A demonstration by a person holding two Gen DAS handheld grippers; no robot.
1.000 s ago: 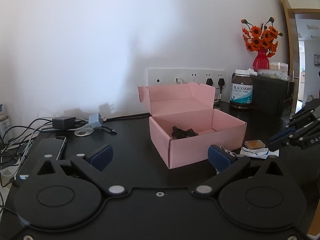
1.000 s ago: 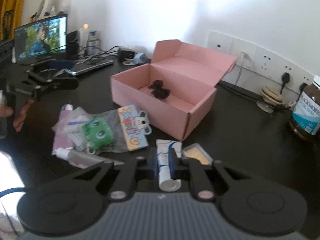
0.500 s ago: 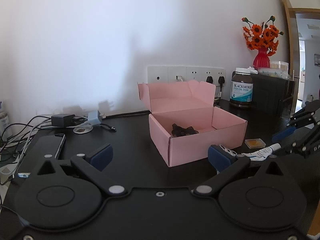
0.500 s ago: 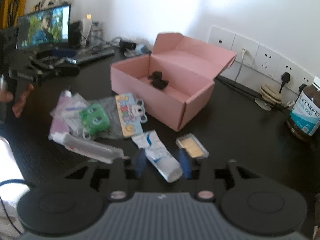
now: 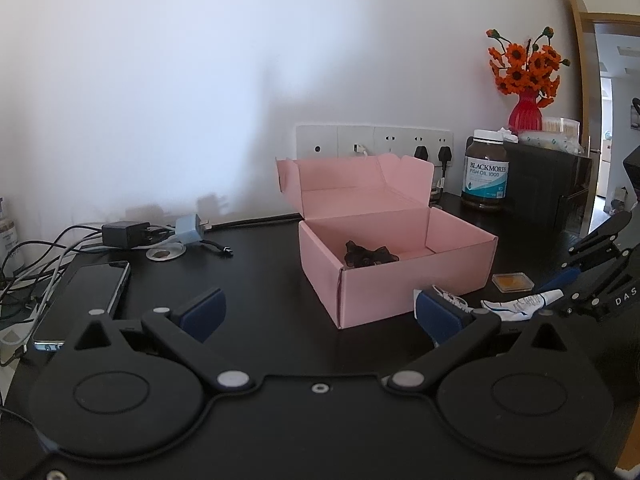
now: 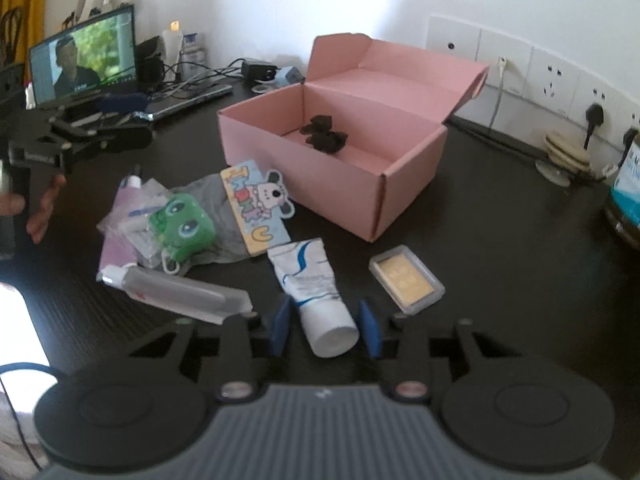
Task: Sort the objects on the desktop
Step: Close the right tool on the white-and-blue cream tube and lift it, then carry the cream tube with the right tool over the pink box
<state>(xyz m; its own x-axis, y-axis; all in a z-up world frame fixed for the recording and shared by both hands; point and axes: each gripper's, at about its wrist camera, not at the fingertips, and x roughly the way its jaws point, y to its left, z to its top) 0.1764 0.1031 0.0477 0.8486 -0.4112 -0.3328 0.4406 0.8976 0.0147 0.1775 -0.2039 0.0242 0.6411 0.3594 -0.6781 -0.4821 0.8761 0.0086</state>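
One box: pink cardboard box (image 6: 340,168) mid-desk, lid flipped up toward wall, 1 small black item (image 6: 323,133) inside.
Tubes: 2 — white cream tube (image 6: 316,292) lying flat w/ cap end toward cam; clear/grey tube (image 6: 176,290) to its left.
Cases: 1 clear case w/ yellow insert (image 6: 406,279), just right of white tube, in front of box.
Pile left of box: 1 green frog toy (image 6: 180,228), 1 cartoon dog card (image 6: 256,206), clear bags under/around them.
R gripper (image 6: 325,326): jaws closing, straddling cap end of white tube; pads not visibly pressing it yet.
L gripper (image 5: 318,312): jaws spread wide, nothing btwn them, held off left of the pile.
Hand: person's fingers (image 6: 40,208) on L gripper handle, far left edge.
Around: 1 laptop (image 6: 88,60) w/ screen on, 1 phone (image 5: 84,300), chargers + cables by wall sockets, 1 brown supplement bottle (image 5: 485,170), 1 red vase w/ orange flowers (image 5: 524,76).
In the way: clear case and grey tube flank the white tube closely.
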